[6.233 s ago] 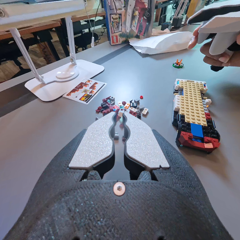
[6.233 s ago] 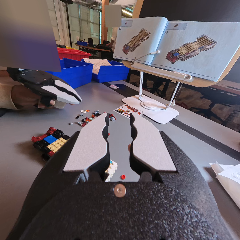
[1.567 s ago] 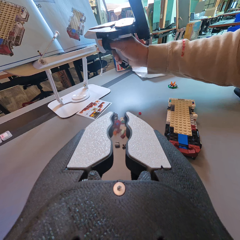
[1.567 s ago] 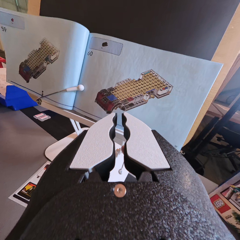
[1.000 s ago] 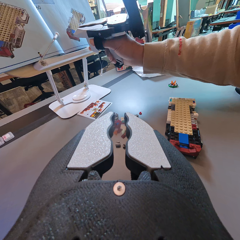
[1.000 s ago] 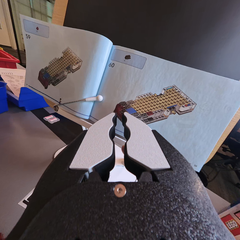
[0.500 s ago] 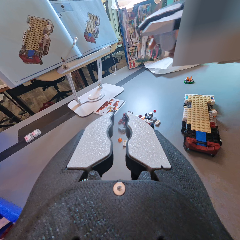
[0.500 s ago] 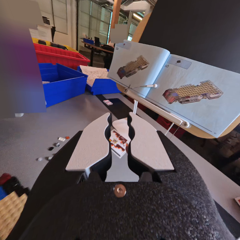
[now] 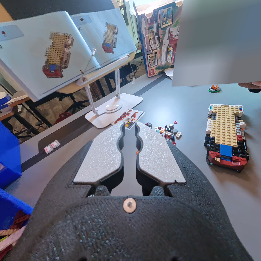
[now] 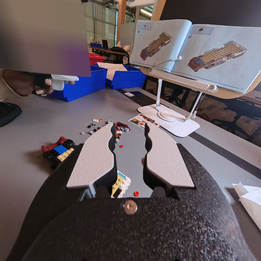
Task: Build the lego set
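Grippers both bare, nothing pinched. Your left gripper (image 9: pixel 129 125) hovers over the grey table (image 9: pixel 176 98) with its fingers a narrow slit apart, only table and the corner of the sticker sheet (image 9: pixel 129 118) showing between them. Loose small bricks (image 9: pixel 168 131) lie just right of its tips; the white book stand (image 9: pixel 113 111) sits beyond the sheet, holding the open instruction booklet (image 9: pixel 59 46). Part-built brick vehicle (image 9: pixel 224 135), tan studs on top, dark red nose toward you, lies well off to the right. Blue bin (image 9: pixel 8 152) at the left edge.

Your right gripper (image 10: pixel 129 125) is spread wide above the table. Loose brick pile (image 10: pixel 121 127) sits by its left finger (image 10: pixel 98 152); a small red round stud (image 10: pixel 121 146) lies on the table seen between the fingers, untouched. Sticker sheet (image 10: pixel 144 120) is by the right fingertip. Vehicle (image 10: pixel 59 151) is partly hidden behind the gripper body on the left. Your other hand (image 10: pixel 28 83) with its gripper is far left, near the blue bins (image 10: pixel 84 86).
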### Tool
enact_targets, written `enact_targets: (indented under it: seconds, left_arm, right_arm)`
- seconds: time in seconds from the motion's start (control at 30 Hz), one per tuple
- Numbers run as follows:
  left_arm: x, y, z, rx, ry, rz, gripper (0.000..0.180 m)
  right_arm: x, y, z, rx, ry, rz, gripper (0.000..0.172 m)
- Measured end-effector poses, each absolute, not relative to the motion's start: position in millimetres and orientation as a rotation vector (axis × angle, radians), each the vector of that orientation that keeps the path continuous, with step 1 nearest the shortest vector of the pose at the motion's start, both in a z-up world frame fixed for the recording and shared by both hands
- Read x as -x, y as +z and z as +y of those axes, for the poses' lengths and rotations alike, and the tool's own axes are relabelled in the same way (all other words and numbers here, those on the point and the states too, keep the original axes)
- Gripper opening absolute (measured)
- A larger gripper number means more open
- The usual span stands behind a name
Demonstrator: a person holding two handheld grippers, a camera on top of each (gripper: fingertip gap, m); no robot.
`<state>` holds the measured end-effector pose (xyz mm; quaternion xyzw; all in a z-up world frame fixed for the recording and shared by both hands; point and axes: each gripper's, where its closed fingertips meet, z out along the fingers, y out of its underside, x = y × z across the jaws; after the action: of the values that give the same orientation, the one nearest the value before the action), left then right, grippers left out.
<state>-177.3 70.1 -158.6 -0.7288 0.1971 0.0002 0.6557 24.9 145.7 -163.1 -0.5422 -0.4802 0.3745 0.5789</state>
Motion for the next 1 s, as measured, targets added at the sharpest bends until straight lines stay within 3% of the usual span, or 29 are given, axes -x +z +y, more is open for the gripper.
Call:
enact_targets:
  seconds: [0.5, 0.83, 1.0]
  left_arm:
    - [355.5, -54.6, -5.8, 1.688, 0.337, 0.158, 0.019]
    - [424.8, -122.3, -36.2, 2.178, 0.315, 0.272, 0.027]
    - [437.0, -156.4, -40.5, 2.41, 0.222, 0.431, 0.023]
  right_arm:
    - [-28.8, -171.7, 156.2, 1.3, 0.861, -1.101, 0.04]
    - [-26.6, -174.9, 159.4, 1.301, 0.812, -1.1, 0.04]
    - [-26.4, -175.6, 163.3, 1.311, 0.789, -1.093, 0.039]
